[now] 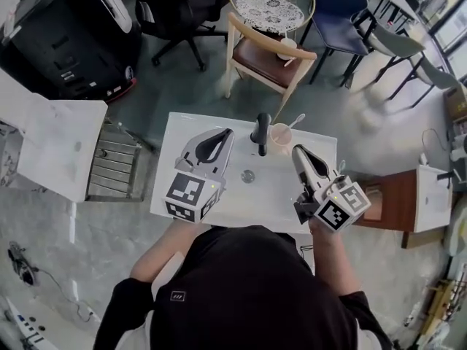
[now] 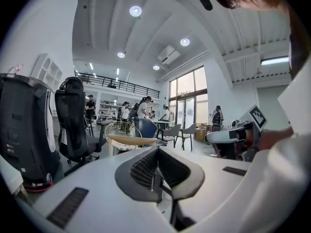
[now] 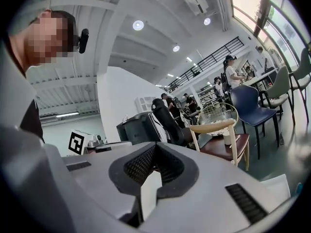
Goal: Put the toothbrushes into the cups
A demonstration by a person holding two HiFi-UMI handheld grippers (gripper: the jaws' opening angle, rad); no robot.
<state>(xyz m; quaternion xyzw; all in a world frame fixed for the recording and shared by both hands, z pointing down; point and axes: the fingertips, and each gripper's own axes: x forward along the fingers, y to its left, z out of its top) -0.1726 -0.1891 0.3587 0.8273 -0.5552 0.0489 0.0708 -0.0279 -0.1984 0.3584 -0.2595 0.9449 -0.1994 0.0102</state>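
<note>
A pale cup [image 1: 280, 134] stands on the white basin top [image 1: 190, 133] just right of the black tap [image 1: 261, 132], with a white toothbrush [image 1: 295, 121] leaning out of it. A second white cup [image 1: 287, 47] sits on the wooden chair's seat beyond the basin, and it also shows in the right gripper view as the cup [image 3: 227, 140]. My left gripper [image 1: 223, 134] is held over the basin left of the tap, shut and empty [image 2: 156, 152]. My right gripper [image 1: 298, 151] hovers right of the cup, its jaws together with nothing between them [image 3: 156, 147].
The basin has a drain [image 1: 248, 175] in its middle. A wooden chair [image 1: 266, 53] stands behind it, with a wire side table [image 1: 271, 6] and a blue chair [image 1: 343, 17] further back. A black office chair [image 2: 73, 120] and a black machine [image 1: 66, 35] are at left.
</note>
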